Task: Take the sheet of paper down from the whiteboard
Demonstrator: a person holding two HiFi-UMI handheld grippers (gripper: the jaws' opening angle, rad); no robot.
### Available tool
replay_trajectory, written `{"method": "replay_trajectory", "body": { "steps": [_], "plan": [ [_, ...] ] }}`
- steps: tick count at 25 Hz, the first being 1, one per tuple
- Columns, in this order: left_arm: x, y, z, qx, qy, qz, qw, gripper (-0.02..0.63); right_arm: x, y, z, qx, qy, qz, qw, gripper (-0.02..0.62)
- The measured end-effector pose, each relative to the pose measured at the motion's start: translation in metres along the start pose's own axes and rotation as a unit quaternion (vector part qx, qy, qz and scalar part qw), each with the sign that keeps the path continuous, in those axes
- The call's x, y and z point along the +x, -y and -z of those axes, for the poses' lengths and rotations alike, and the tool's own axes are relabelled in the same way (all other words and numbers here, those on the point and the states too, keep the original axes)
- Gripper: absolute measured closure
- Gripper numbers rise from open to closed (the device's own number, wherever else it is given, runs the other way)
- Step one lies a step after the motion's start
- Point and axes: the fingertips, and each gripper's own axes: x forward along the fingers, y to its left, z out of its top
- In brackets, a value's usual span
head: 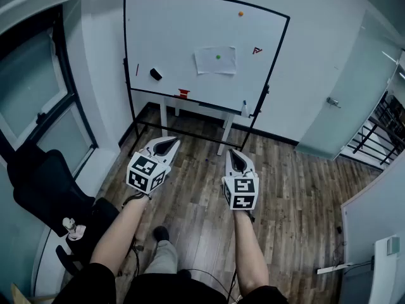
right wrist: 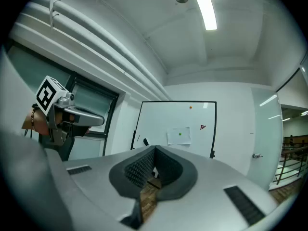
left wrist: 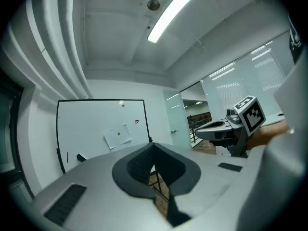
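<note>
whiteboard (head: 164, 37): black-framed, on a stand, dead ahead at 12 o'clock against the white wall; well apart from both grippers.
sheet of paper (head: 215, 66): up on the board, flat against it, a little right of centre and slightly askew; a green magnet (head: 218, 57) sits on it near the middle.
around the sheet: orange magnet (head: 240, 13) at 1 o'clock, close under the top frame; small red mark (head: 257, 50) at 3 o'clock, just beside the sheet's edge; black eraser (head: 155, 74) at 8 o'clock, well off to the side; red item (head: 183, 93) down on the bottom rail at 7 o'clock, too small to name.
left gripper (head: 169, 144): held out level on a bare forearm, nose toward the board, at 11 o'clock from the person; jaws closed tip to tip, nothing between them.
right gripper (head: 236, 157): level, at 1 o'clock, alongside the left one but apart from it; jaws closed, tips meeting, holding nothing; only wood floor (head: 297, 189) shows through the gap behind the tips.
room: frosted glass door (head: 345, 94) at 2 o'clock; black chair (head: 44, 182) at 9 o'clock under the window.
</note>
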Motion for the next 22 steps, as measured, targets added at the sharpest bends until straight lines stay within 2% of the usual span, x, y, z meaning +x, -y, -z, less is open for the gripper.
{"method": "replay_trajectory", "body": {
  "steps": [12, 22],
  "plan": [
    [0.017, -0.016, 0.006, 0.009, -0.002, -0.003, 1.0000, 0.588, 0.023, 0.011, 0.003, -0.001, 0.002, 0.000, 1.000, 0.572],
    [0.069, -0.072, 0.024, 0.013, -0.005, -0.008, 0.9999, 0.588, 0.101, 0.024, 0.007, -0.007, -0.005, -0.007, 1.000, 0.572]
  ]
}}
